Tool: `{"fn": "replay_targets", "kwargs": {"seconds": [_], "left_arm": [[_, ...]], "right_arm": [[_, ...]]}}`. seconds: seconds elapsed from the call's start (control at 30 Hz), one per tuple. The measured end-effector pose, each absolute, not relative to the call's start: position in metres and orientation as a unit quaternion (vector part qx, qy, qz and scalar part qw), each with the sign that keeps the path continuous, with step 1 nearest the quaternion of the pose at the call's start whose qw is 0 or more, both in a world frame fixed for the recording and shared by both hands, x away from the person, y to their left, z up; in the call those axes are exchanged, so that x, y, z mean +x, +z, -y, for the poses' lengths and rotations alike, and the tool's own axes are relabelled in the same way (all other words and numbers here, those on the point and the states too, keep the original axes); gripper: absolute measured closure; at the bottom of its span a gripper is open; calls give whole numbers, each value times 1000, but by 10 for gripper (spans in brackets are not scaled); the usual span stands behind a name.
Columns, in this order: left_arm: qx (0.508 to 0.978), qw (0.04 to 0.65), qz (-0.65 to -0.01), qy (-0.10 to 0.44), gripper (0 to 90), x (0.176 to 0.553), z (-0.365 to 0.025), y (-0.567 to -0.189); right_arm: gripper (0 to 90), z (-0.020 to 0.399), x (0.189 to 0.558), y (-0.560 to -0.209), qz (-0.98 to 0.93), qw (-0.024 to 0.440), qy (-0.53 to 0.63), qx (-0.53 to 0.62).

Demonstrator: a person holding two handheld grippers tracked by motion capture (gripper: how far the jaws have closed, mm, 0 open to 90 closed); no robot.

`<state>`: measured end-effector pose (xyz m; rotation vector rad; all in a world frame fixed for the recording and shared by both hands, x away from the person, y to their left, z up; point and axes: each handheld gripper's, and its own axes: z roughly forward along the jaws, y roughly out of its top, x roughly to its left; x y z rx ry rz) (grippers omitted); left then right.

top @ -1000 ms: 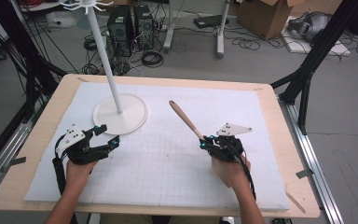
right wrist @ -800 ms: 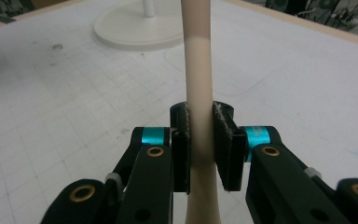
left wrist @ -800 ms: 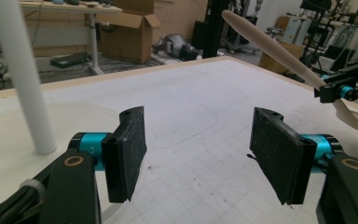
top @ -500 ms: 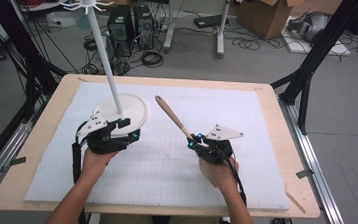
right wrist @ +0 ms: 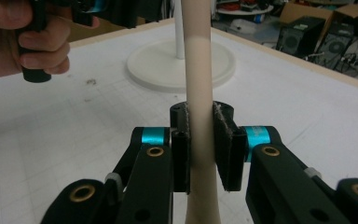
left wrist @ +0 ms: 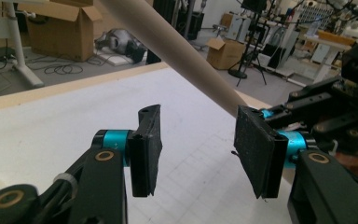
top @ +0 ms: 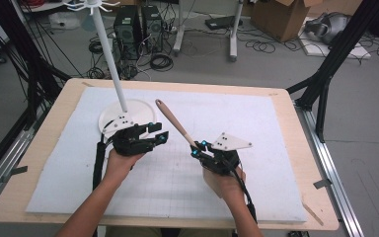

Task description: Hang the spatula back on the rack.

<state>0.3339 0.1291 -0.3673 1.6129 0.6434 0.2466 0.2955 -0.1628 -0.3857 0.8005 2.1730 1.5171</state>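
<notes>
Beside spoon handle (top: 173,122), left tool (top: 161,134) agape

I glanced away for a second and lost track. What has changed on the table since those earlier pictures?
The left hand-held gripper swung in from the table's left edge, past the white stand, toward the wooden spoon, jaws open beside its handle. The right hand-held gripper shifted slightly left, carrying the spoon with it. Unchanged: the right one stays clamped on the handle, and the stand and the white mat have not moved.

Stand (top: 123,116) left of spoon (top: 173,123)
</notes>
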Motion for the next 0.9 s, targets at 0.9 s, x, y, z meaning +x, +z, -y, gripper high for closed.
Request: {"fn": "replay_targets", "kwargs": {"seconds": [0.9], "left_arm": [[687,667,-275,82,650,336,-113,-341]], "right_arm": [[784,134,289,-369,-770,239,523,277]]}}
